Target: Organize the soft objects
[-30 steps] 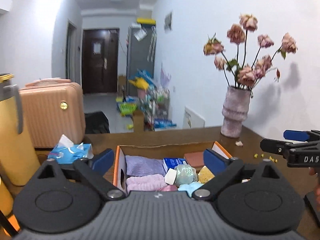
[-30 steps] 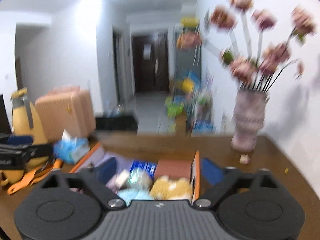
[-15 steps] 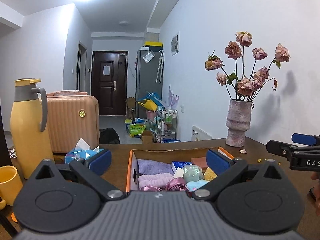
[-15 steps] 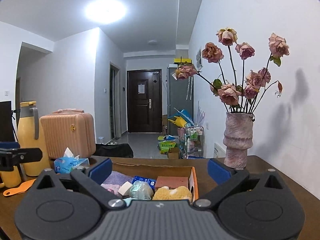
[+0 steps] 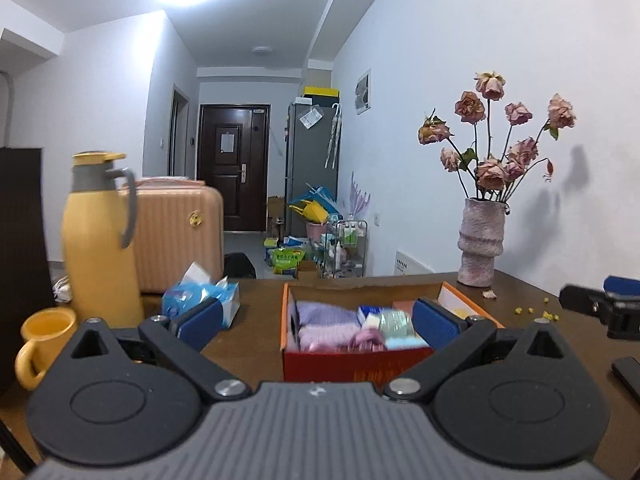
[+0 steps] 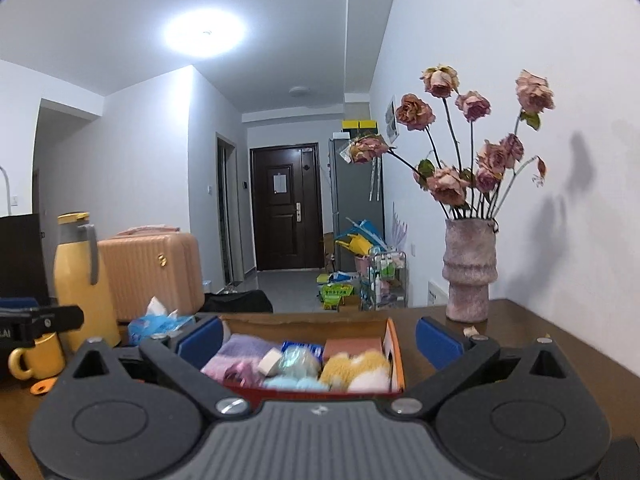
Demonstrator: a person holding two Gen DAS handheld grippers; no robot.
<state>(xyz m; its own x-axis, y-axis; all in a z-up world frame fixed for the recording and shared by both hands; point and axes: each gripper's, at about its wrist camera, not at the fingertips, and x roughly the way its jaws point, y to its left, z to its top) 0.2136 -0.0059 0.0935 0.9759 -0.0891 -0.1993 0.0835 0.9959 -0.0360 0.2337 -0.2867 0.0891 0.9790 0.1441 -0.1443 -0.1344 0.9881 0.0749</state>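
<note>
Both my left gripper and right gripper hover spread and empty before the orange cardboard box on the brown table, already packed with folded lilac towels. I judge the sorting nearly finished; next comes a check for strays.

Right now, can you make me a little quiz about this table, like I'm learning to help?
1. True or false: both grippers are open and hold nothing.
2. What stands beside the yellow flask: A) a mug, B) a lamp, C) a bowl?
3. Fill in: the soft things lie in the orange ___.

Key: 1 true, for left gripper and right gripper. 2 A. 3 box.
</note>
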